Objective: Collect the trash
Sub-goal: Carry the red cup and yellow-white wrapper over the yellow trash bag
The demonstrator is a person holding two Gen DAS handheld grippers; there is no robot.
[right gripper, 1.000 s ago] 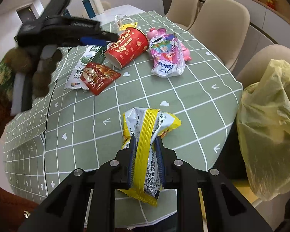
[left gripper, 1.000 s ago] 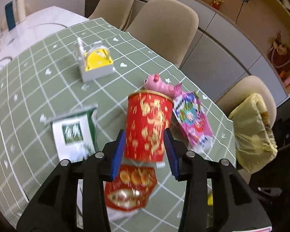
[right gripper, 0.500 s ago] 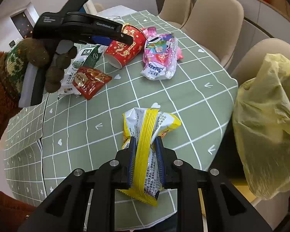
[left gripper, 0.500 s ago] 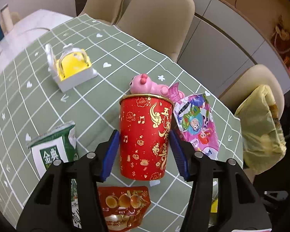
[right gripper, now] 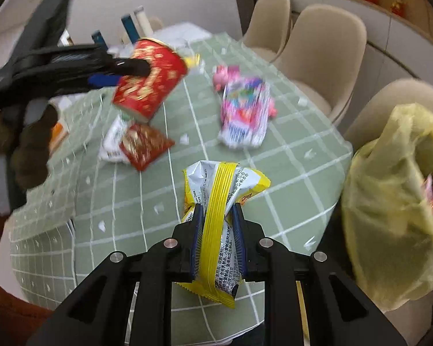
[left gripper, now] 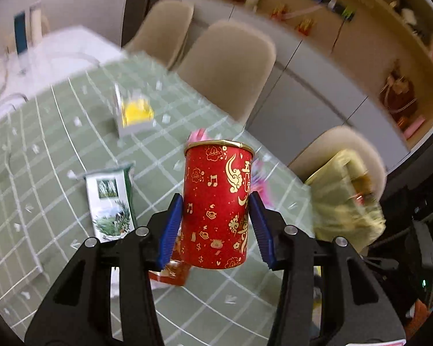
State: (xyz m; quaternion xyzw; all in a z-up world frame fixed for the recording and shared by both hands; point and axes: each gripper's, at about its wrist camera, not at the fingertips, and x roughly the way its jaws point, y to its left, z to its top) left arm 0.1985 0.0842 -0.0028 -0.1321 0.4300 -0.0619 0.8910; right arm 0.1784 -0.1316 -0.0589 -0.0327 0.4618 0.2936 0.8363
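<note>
the left gripper (left gripper: 216, 225) is clamping the red gold-printed paper cup (left gripper: 216, 210), the right gripper (right gripper: 216, 230) pinching the yellow crinkled snack wrapper (right gripper: 219, 201); both should be swinging steadily toward the yellow plastic bag (right gripper: 389, 216) at right.

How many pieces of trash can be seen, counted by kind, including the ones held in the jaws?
Snack or food packets: 4, namely the yellow packet, the pink packet, the red packet and the green-and-white packet.
Cups: 1, the red cup.
Total: 5 pieces of trash.
</note>
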